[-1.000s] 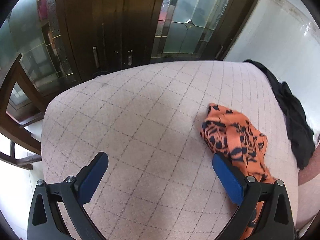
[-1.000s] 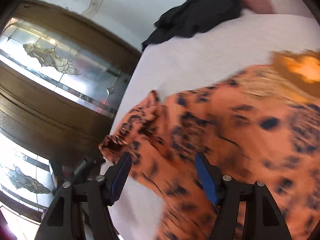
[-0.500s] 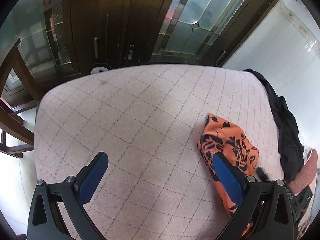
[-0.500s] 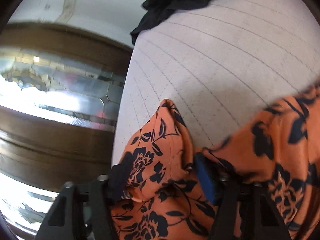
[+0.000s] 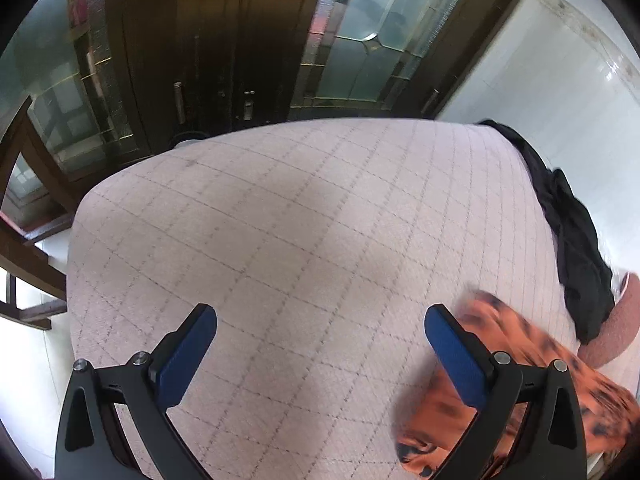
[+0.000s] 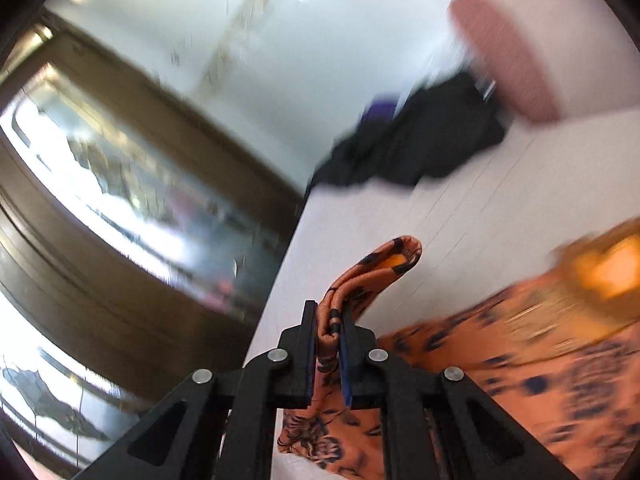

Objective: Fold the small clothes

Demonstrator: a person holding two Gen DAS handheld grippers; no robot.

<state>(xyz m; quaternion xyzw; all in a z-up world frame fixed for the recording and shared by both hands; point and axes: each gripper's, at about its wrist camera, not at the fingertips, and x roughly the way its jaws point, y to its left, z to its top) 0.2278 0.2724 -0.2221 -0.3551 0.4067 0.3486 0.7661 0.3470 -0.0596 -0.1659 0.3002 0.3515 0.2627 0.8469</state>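
Note:
An orange garment with black print (image 5: 516,352) lies on the pale checked bed cover (image 5: 304,220) at the lower right of the left wrist view, blurred by motion. My left gripper (image 5: 320,340) is open and empty above the cover, its right finger beside the garment. In the right wrist view my right gripper (image 6: 330,320) is shut on a bunched fold of the orange garment (image 6: 372,268), lifting it above the cover, and the rest of the cloth (image 6: 540,360) trails to the right.
A black garment (image 5: 572,240) lies along the bed's right edge by the white tiled wall (image 5: 560,80); it also shows in the right wrist view (image 6: 420,148). A pink pillow (image 6: 504,56) lies behind it. Dark wooden glass-panelled doors (image 5: 224,40) stand beyond the bed's far edge.
My right gripper closed on a fold of the orange garment and lifted it. The garment shifted toward the lower right in the left wrist view. The left gripper stayed open.

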